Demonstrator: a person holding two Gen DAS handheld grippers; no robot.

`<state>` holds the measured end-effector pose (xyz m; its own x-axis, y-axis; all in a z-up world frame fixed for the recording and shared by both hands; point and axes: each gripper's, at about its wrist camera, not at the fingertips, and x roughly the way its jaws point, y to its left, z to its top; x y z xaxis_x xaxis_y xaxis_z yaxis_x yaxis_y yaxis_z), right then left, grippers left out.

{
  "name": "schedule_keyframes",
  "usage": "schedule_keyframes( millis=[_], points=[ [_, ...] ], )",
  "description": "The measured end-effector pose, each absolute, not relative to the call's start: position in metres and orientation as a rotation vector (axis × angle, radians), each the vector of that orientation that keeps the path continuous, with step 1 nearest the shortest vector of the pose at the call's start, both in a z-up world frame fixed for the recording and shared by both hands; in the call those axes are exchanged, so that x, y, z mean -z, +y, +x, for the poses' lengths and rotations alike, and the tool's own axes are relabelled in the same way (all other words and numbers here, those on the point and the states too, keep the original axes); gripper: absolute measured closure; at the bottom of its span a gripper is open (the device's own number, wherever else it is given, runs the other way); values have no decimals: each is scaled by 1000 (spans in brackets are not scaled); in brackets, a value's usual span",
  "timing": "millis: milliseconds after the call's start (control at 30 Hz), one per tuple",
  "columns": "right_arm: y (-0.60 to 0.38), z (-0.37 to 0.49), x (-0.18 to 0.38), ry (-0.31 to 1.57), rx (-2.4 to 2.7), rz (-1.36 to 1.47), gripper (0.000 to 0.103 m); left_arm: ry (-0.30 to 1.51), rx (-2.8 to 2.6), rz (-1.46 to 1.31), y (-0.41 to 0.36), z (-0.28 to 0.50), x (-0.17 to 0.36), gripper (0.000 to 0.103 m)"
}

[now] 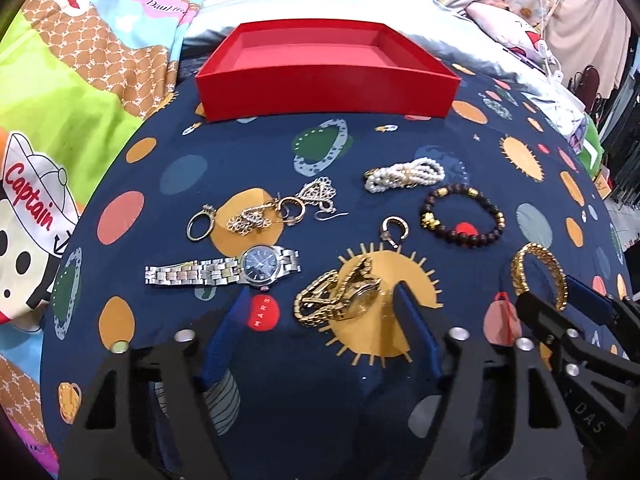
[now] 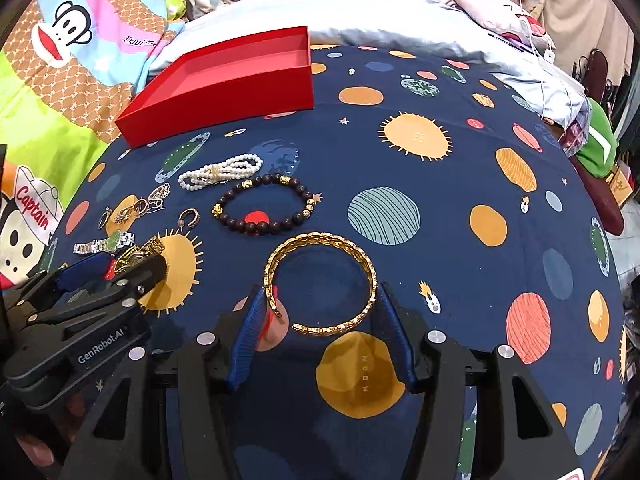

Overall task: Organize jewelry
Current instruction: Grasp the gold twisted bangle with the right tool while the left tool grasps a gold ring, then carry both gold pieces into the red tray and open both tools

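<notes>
A dark blue planet-print cloth (image 2: 440, 208) covered the bed, and at its far side sat the red box (image 1: 320, 92), open-topped and holding nothing that showed. Between the box and the two tools the jewellery lay scattered: a silver watch (image 1: 224, 270) stretched out sideways, a pearl bracelet (image 1: 404, 174), a dark bead bracelet (image 2: 264, 204), a small heap of rings and earrings (image 1: 276, 210).

The right gripper (image 2: 320, 312) stood astride the gold bangle (image 2: 320, 282), one blue finger at each side of the hoop, the near half of the ring between them; the pads looked to be touching or a hair off, and I could not tell whether they pressed. The bangle lay flat, its gap toward the left finger.

The left gripper (image 1: 320, 308) was spread, the crumpled gold watch (image 1: 340, 292) lying between its tips, closer to the right finger, not pinched. Its band ran aslant, toward the near left. Each hand had its own piece directly ahead, and the box lay beyond both
</notes>
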<state>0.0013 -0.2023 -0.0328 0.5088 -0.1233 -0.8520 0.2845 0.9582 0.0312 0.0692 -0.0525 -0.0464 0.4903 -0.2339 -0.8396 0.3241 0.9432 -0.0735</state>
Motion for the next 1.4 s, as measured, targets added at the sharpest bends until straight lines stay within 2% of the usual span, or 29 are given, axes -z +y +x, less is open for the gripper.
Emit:
schedule_keyframes(
  millis=[100, 167, 267, 333, 933, 1400],
  points=[
    [-203, 2, 34, 1011, 244, 180, 48, 1005, 348, 96, -52, 68, 45, 56],
    [-202, 2, 34, 1012, 243, 179, 48, 1013, 360, 88, -52, 67, 44, 73],
    [-201, 2, 34, 1014, 238, 179, 48, 1031, 375, 70, -50, 67, 42, 87],
    [-198, 2, 33, 1013, 233, 175, 48, 1037, 380, 59, -49, 65, 40, 91],
    [-161, 28, 4, 940, 114, 106, 48, 936, 282, 72, -25, 71, -12, 91],
    [-169, 117, -42, 818, 45, 78, 48, 796, 226, 51, -27, 143, -57, 90]
  ],
)
